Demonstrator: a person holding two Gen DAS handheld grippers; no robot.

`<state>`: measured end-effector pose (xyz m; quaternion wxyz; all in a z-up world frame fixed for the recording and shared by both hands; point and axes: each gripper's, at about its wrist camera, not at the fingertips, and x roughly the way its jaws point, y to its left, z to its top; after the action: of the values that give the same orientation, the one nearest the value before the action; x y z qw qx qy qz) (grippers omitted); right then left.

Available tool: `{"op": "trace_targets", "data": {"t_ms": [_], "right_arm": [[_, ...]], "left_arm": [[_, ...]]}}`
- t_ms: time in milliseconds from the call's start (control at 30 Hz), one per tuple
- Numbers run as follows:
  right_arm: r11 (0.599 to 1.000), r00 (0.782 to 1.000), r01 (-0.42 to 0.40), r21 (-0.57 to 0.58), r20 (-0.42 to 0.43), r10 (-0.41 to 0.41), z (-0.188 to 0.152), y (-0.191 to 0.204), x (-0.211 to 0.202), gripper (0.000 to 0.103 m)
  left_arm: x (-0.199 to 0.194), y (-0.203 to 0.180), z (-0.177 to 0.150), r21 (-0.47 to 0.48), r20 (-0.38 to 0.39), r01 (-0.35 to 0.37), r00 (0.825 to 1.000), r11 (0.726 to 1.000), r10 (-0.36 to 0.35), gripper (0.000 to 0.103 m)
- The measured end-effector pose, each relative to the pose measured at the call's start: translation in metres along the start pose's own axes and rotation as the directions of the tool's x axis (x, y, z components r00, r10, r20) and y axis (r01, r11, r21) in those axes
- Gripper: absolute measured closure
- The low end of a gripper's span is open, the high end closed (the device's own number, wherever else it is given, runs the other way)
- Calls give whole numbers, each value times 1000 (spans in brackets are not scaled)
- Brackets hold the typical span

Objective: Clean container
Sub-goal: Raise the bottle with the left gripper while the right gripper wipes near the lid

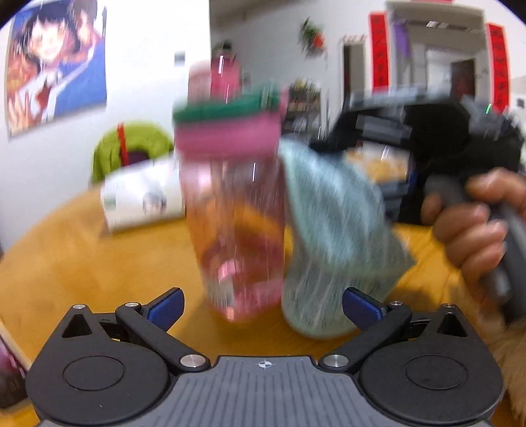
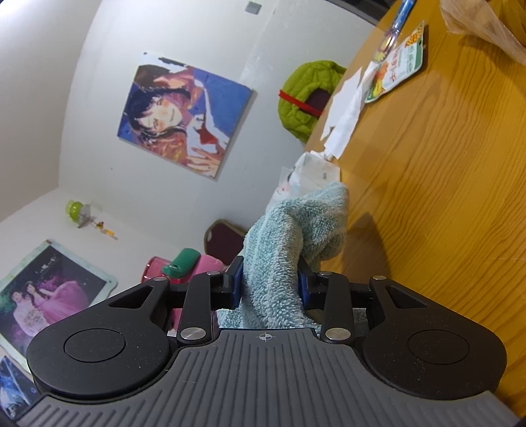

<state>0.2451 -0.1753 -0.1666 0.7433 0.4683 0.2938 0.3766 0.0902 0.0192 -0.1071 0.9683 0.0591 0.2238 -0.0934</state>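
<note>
A clear pink bottle (image 1: 236,223) with a pink and green lid stands upright on the wooden table (image 1: 82,262), blurred by motion. My left gripper (image 1: 263,307) is open just in front of its base, not touching it. My right gripper (image 2: 269,285) is shut on a light blue towel (image 2: 289,243). In the left wrist view the towel (image 1: 332,230) hangs against the bottle's right side, held from the upper right by the right gripper (image 1: 348,141). The bottle's lid (image 2: 184,262) shows at the left edge of the right gripper.
A white paper cup (image 1: 141,197) lies on its side behind the bottle to the left. Paper scraps (image 2: 345,115), a snack packet (image 2: 397,69) and a plastic bag (image 2: 486,23) lie on the table. A green cushioned chair (image 1: 131,147) stands beyond the table edge.
</note>
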Motion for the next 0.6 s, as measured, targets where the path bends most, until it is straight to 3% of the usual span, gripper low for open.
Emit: {"op": "trace_targets", "data": {"t_ms": [67,233,400,600], "right_arm": [[1000,1000,-5,-5,18,5,1,1,-3,65],[1000,998,-10,-11,64,10,3,3,-9,65],[999,997,1,-40,76,2,4,7,-10,65],[996,993,68,-61,98,-61,4,9,-12,65]], "left_arm": [[2,3,10,-9,45,-8,999,1000,8,1],[22,14,24,-105,50,-23,998,994,29,1],[22,28,11,-137,106,51,994,989,-37,1],[14,30,9,-161,153,19,988,987,6,6]]}}
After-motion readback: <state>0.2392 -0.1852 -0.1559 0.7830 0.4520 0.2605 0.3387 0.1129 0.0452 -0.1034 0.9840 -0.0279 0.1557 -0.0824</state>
